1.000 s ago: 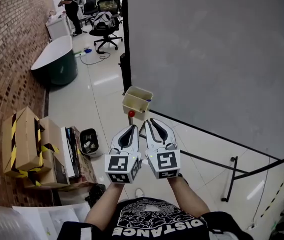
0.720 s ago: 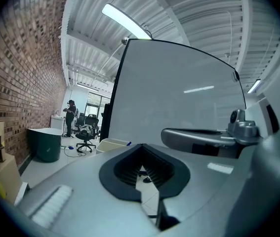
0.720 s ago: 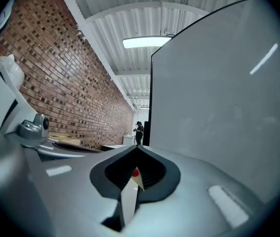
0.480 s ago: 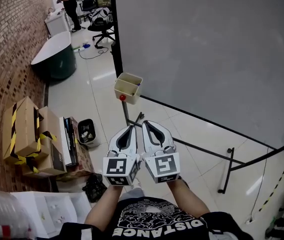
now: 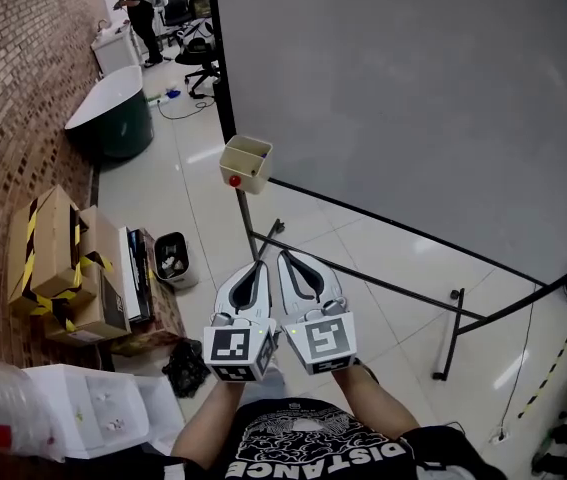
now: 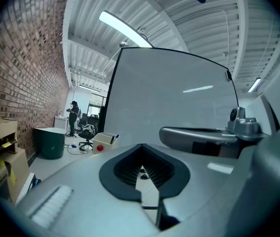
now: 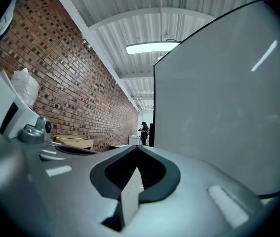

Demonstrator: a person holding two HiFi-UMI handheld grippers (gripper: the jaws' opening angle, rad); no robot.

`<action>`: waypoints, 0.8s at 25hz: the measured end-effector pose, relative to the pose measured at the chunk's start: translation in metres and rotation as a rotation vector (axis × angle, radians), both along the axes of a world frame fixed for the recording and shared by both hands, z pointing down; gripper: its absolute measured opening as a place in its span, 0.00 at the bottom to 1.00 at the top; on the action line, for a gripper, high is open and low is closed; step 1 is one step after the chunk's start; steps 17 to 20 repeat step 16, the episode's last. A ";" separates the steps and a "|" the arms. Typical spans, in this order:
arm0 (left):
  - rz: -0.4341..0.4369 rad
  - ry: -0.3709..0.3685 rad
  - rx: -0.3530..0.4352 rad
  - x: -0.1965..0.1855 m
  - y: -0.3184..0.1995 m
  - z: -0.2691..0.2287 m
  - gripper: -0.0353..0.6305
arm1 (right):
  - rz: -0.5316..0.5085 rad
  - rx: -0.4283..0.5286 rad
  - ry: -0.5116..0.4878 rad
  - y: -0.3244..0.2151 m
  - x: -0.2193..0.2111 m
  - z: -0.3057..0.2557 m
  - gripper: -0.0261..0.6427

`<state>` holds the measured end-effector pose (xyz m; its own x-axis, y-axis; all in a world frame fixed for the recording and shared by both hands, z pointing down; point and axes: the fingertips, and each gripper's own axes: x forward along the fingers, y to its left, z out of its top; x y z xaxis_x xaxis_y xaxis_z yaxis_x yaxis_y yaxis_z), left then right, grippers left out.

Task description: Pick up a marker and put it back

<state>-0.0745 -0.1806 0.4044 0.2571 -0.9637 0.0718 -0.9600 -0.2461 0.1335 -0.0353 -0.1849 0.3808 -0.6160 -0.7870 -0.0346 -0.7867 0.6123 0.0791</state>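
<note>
We are holding the left gripper (image 5: 257,266) and the right gripper (image 5: 284,259) side by side low in the head view, nearly touching each other and pointing toward twelve o'clock. In the left gripper view its jaws are lying together with nothing between them. In the right gripper view the other pair is likewise pressing closed on nothing. The marker (image 6: 115,137) is sitting in the beige holder box (image 5: 246,161) at about eleven o'clock from the tongs and well apart from them. Only its dark tip is showing over the rim, in the left gripper view. A red knob (image 5: 234,180) is sticking out of the box's front. The whiteboard (image 5: 413,98) is filling the one-to-three o'clock side. Cardboard boxes (image 5: 58,268) are lying at nine o'clock by the brick wall (image 5: 3,88), and a person (image 5: 143,3) is standing far off at eleven o'clock.
</note>
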 end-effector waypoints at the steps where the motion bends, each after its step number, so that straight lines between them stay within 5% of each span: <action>1: -0.001 0.003 0.001 0.002 0.004 0.000 0.06 | -0.002 0.001 -0.002 0.004 0.002 -0.001 0.04; 20: 0.044 -0.017 0.011 0.031 0.039 -0.005 0.06 | -0.009 0.000 -0.009 0.036 0.024 -0.003 0.04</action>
